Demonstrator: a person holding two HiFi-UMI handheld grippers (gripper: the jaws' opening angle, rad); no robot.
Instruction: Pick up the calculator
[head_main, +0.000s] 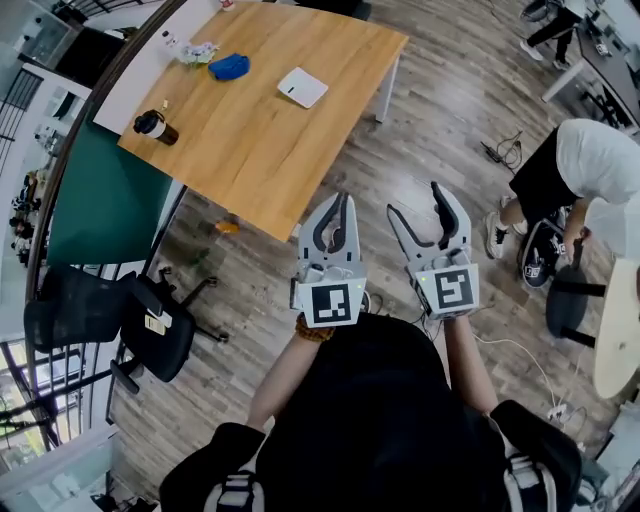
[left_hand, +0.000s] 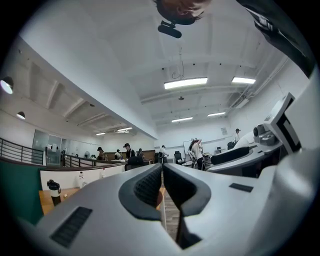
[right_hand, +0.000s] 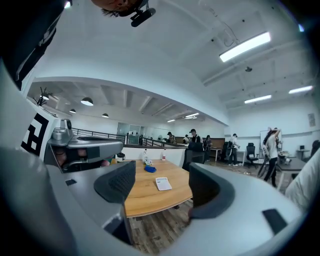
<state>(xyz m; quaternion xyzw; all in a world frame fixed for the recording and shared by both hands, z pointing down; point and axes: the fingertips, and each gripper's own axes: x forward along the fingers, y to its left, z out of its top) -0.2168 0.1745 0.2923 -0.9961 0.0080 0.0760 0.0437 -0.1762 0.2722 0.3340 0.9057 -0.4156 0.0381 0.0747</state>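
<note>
Head view: left gripper (head_main: 339, 203) and right gripper (head_main: 415, 198) are side by side over a wood-plank floor (head_main: 430, 110), both short of the light-wood table (head_main: 250, 150).

Jaw state per each gripper's own view:
- Left: jaws pressed together, nothing btwn them.
- Right: jaws wide apart, nothing gripped.

The white flat square calculator (head_main: 302, 87) lies on the tabletop ahead and slightly left of the left gripper, well apart from both. Right gripper view frames it far off btwn the jaws. Left gripper view gives only a table corner w/ a dark lidded bottle (left_hand: 54, 191).

A blue object (head_main: 229, 67) lies beyond the calculator, too small to identify. Both hands are largely hidden behind the marker cubes.

Clearances:
- Bare floor btwn jaw tips and the table's near edge.
- Black office chair (head_main: 150, 330) left of and behind the left gripper.
- Seated person in a white top (head_main: 600, 160) right of the right gripper, cut off by the frame edge.
- Loose cables (head_main: 505, 150) on the floor ahead-right.
</note>
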